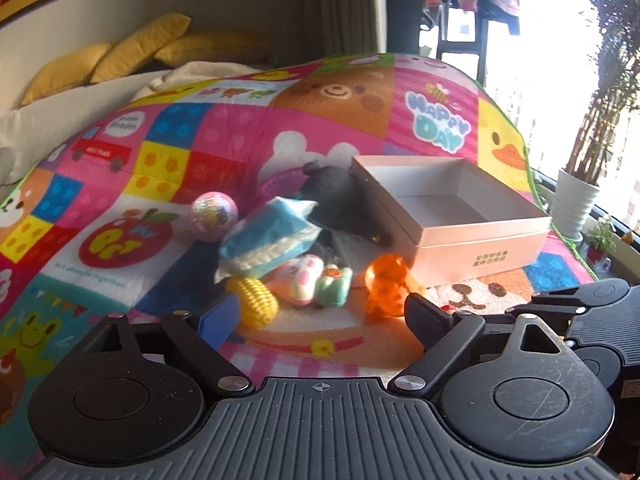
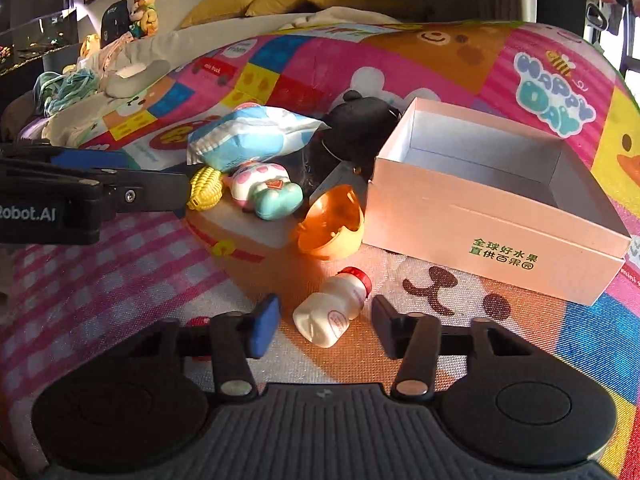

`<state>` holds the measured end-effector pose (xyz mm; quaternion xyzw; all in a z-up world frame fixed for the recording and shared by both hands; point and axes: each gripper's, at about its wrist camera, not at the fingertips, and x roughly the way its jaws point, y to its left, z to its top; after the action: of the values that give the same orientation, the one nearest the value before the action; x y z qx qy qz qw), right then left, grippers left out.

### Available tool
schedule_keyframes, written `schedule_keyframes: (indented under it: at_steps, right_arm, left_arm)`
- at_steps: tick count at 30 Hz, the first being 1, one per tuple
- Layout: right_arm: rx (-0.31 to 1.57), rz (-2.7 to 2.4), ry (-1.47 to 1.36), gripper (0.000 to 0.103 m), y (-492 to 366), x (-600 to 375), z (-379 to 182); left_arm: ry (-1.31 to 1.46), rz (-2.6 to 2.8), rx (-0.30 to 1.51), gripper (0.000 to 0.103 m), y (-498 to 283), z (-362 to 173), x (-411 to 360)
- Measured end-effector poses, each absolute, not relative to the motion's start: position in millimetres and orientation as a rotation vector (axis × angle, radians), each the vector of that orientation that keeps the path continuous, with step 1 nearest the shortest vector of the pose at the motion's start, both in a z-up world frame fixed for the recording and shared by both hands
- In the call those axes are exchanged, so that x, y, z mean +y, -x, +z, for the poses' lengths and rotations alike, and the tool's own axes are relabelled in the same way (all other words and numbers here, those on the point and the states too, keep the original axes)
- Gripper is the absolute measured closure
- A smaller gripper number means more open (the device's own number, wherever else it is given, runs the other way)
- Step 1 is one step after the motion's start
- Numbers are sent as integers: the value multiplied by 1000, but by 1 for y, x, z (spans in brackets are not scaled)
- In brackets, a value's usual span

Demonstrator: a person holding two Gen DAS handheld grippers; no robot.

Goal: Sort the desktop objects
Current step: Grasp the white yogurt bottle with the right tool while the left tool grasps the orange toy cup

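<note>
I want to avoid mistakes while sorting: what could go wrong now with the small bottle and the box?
1. The bottle lies on its side between the right gripper pads, not yet pressed; it may roll or slip out as they close.
2. The orange capsule lies open just behind it, against the box; a lift toward the box could knock it.
3. The left gripper reaches in near the toy pile and could collide.

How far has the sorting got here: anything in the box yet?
Nothing looks done: the box is empty. In hand: the right gripper straddles the small bottle lying on the mat, pads not yet touching it. The left gripper is open and empty. Left: the whole pile, including corn toy, orange capsule and tissue pack.
</note>
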<state>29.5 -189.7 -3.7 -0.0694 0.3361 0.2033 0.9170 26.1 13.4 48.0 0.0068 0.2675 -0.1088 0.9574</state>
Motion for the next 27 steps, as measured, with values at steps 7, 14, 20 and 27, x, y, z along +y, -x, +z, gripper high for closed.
schedule_keyframes:
  at_steps: [7,14,20,27]
  right_arm:
    - [664,318,169,68,3,-254,8]
    - [656,299,99,68,25,-291,8]
    - [667,280,77,54,14,-284,1]
    - [702,249,91,41,20,-278,-3]
  left_arm:
    - [-131,-339,604,23,-68,25,-51]
    - [-183,-322,647,55,-97,1,-72]
    - [-205,-361,629,62,-69,14,-60]
    - [-210,-640,650,57,-28,21,-58]
